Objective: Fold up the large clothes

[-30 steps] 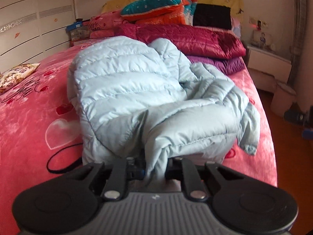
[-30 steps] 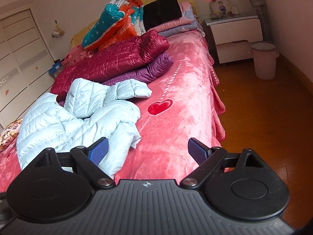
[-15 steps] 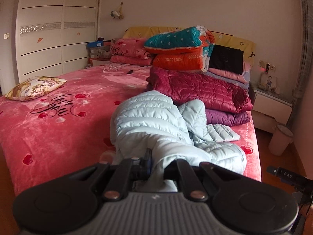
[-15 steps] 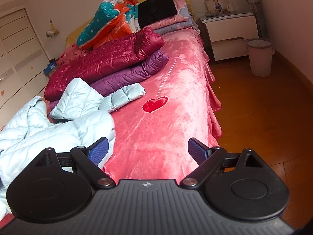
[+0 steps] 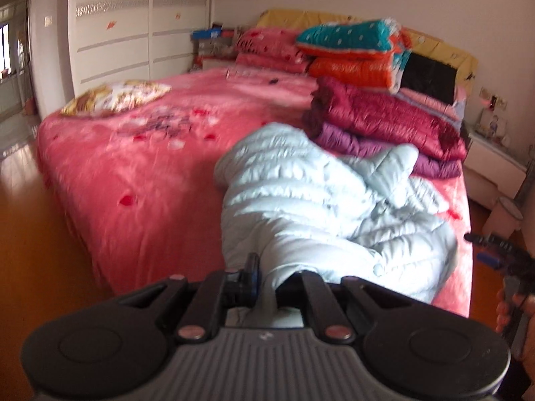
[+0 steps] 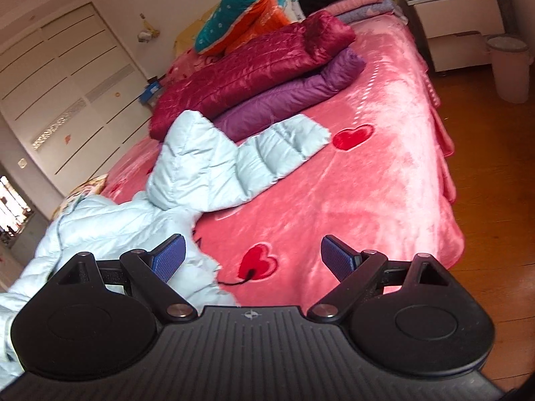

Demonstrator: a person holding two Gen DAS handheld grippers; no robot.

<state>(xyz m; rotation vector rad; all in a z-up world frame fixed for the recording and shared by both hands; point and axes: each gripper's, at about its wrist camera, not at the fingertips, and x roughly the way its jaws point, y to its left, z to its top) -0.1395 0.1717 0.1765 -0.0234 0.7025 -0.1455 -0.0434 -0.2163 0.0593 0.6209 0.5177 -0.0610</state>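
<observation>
A pale blue quilted down jacket lies rumpled on the pink bed, stretched toward me. My left gripper is shut on an edge of the jacket and holds it off the near side of the bed. In the right wrist view the jacket lies at the left, one sleeve pointing right. My right gripper is open and empty above the bed's near edge, its left pad over the jacket's hem.
Folded maroon and purple jackets lie behind the blue one. Pillows and quilts are stacked at the headboard. A thin black cord lies on the bed. A nightstand and bin stand on the wooden floor at the right.
My left gripper has pulled back and left from the bed, dragging the jacket with it. The right gripper has moved forward over the bed, still open.
</observation>
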